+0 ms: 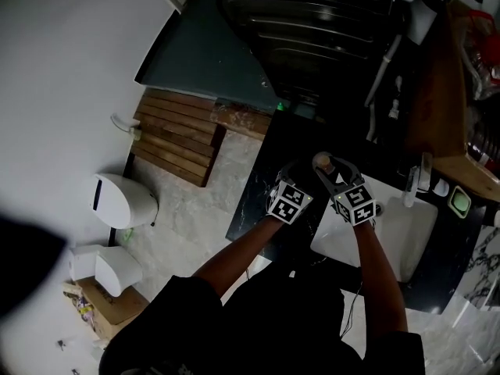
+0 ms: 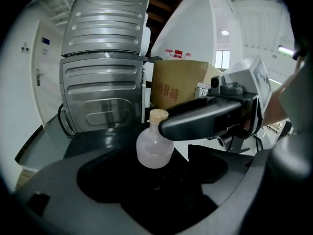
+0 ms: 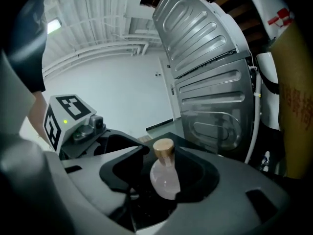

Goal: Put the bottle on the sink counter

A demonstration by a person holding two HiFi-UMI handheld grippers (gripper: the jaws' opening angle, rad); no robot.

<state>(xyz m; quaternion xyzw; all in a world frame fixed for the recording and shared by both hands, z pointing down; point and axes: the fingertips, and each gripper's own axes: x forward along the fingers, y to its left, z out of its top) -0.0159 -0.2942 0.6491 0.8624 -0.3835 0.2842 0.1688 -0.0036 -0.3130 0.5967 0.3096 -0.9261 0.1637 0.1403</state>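
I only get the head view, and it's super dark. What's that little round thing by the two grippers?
Observer: A small clear bottle with a cork stopper.
Operator: Is a gripper squeezing it?
Observer: The right gripper has its jaws either side of it, apart; I see no squeeze.
Operator: And the left one?
Observer: The left gripper has its jaws wide apart and grips nothing; the bottle stands just ahead.
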